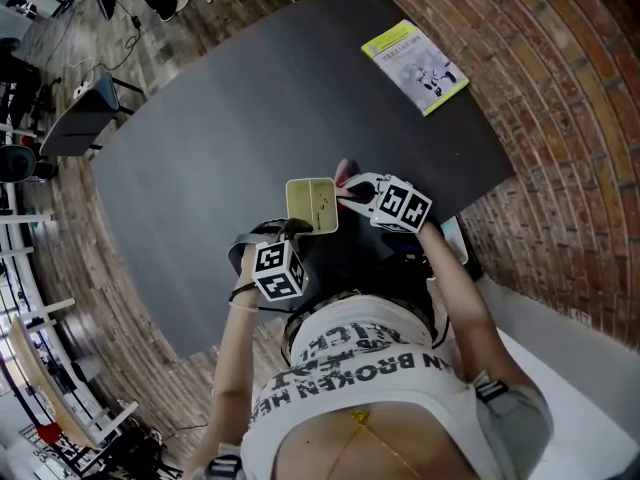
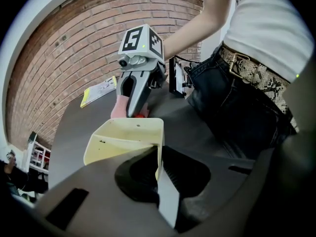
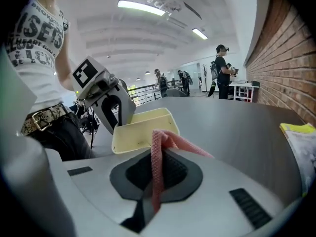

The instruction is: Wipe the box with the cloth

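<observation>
A pale yellow open box (image 1: 311, 206) sits near the front edge of the dark table (image 1: 250, 118). My left gripper (image 1: 290, 230) is shut on the box's near wall; in the left gripper view that wall (image 2: 159, 149) stands pinched between the jaws of the left gripper (image 2: 160, 169). My right gripper (image 1: 352, 192) is shut on a pink cloth (image 1: 343, 174) just right of the box. In the right gripper view the cloth (image 3: 157, 157) runs up from the jaws of the right gripper (image 3: 155, 169) and folds over in front of the box (image 3: 143, 127). The cloth's end (image 2: 120, 107) lies on the table beyond the box.
A yellow-edged booklet (image 1: 415, 66) lies at the table's far right. The brick floor (image 1: 570, 118) surrounds the table. The person's torso stands close against the table's near edge. Other people (image 3: 221, 70) and furniture stand far off in the room.
</observation>
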Available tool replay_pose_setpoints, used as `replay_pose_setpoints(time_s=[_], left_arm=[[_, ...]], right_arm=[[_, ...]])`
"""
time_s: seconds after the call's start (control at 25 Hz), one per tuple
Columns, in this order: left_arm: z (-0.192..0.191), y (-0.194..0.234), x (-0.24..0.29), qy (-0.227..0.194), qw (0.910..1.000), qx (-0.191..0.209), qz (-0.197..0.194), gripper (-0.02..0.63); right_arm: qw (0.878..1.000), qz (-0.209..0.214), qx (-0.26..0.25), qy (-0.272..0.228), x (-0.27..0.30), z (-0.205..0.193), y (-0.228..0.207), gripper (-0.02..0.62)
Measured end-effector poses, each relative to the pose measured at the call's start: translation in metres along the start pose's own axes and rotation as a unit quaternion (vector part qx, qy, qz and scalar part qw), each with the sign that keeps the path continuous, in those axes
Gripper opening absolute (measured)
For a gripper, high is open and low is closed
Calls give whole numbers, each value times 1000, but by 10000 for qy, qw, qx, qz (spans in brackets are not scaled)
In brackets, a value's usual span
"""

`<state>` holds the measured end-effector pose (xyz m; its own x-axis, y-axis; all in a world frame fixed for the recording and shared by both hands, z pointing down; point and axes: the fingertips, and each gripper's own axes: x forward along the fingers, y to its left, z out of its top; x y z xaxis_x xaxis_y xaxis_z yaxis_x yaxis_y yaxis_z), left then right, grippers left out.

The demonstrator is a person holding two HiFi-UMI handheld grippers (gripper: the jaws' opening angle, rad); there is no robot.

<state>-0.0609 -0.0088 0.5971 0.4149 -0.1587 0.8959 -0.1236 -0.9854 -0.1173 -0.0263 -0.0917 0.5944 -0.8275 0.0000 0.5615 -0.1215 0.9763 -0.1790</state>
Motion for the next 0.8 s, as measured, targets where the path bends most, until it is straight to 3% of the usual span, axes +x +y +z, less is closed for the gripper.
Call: replay_pose_setpoints(time_s=[0.2, 0.4, 0.56, 0.8], left_arm=[[1, 2, 2, -51, 9999, -124, 84, 38], [2, 8, 3, -54, 9954, -916, 269, 38], [7, 9, 5, -8, 9918, -1205, 436, 38], [11, 10, 6, -29, 9875, -1491, 504, 38]], right_arm=[[9988, -423, 142, -192, -7, -1, -3, 17], [9973, -714, 137, -40, -12, -7, 1, 17], [9971, -760, 17, 72, -7, -11, 4, 17], [9975, -340, -303, 534, 2, -23, 21, 17]])
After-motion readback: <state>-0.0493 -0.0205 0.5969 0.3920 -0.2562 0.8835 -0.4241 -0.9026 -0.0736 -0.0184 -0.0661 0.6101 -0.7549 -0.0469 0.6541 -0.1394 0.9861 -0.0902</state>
